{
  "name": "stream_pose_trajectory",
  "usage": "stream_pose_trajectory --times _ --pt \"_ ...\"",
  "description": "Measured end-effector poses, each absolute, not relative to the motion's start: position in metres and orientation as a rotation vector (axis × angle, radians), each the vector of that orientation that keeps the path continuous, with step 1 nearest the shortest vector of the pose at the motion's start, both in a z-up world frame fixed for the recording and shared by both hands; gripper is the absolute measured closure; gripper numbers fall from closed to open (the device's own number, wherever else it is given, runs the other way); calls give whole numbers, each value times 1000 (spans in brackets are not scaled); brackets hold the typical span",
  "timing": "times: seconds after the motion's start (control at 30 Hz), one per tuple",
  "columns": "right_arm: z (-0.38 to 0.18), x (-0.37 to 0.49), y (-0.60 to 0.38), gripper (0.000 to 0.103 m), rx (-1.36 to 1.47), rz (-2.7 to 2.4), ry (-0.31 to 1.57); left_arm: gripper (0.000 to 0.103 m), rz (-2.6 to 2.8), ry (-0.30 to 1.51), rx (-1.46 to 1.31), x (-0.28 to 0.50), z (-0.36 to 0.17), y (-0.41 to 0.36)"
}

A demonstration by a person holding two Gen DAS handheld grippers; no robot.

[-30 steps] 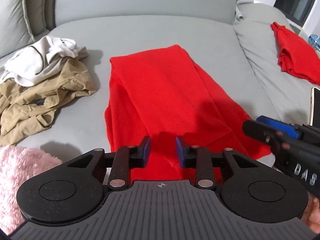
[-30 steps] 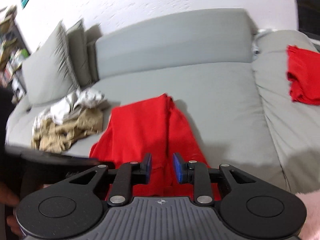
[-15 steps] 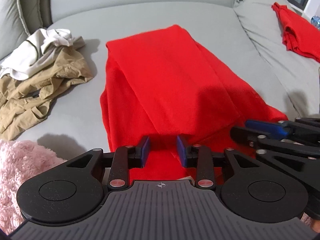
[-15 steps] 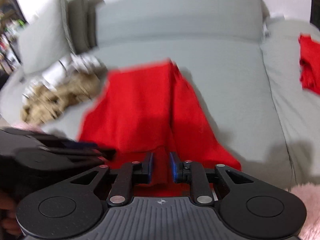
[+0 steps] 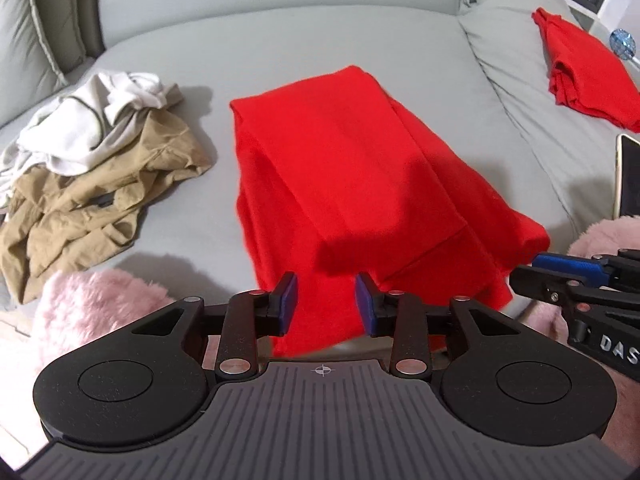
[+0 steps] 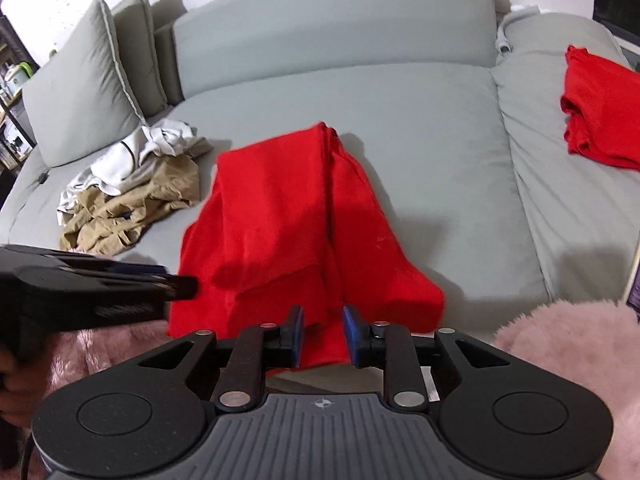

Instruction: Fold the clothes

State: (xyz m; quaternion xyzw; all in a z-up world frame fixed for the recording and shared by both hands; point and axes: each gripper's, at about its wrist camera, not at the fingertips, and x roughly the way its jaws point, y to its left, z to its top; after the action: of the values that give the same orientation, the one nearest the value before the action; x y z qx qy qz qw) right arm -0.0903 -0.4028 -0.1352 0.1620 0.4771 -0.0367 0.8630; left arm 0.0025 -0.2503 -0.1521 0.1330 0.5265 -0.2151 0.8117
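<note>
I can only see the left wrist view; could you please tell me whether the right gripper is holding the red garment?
Observer: No. In the right wrist view, the right gripper has its fingers apart with nothing clamped; the red garment only shows behind the gap.
Operator: Thank you. Is there anything beyond the cushions on the sofa's left end?
Observer: Yes, a dark shelf unit with small items stands past the two grey cushions.

Both wrist views look forward, low and close, sharing the red garment [image 5: 352, 168] [image 6: 288, 216] on the sofa [image 5: 320, 36].
</note>
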Motion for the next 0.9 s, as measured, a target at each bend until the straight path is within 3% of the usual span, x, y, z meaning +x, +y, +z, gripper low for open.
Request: stream_pose_trajectory --times 0.17,0.47,0.67,0.73,0.77,0.9 --pt "-135 -83 -405 76 319 -81 1046 63 -450 1130 390 0 -150 -244" --pt "-140 -60 -398 73 241 -77 1133 63 -446 1186 304 19 -161 -226" --pt "-131 -53 -391 74 157 -72 1090 63 -463 1200 256 25 -167 -220" --pt "-131 -52 -392 82 157 -73 1063 64 -469 1206 248 25 -170 -218" --pt "-130 -51 -393 90 165 -63 1050 65 -471 1209 244 25 -171 -217" --pt "-130 -44 -388 91 158 -17 1028 86 -472 1174 185 30 -170 -212"
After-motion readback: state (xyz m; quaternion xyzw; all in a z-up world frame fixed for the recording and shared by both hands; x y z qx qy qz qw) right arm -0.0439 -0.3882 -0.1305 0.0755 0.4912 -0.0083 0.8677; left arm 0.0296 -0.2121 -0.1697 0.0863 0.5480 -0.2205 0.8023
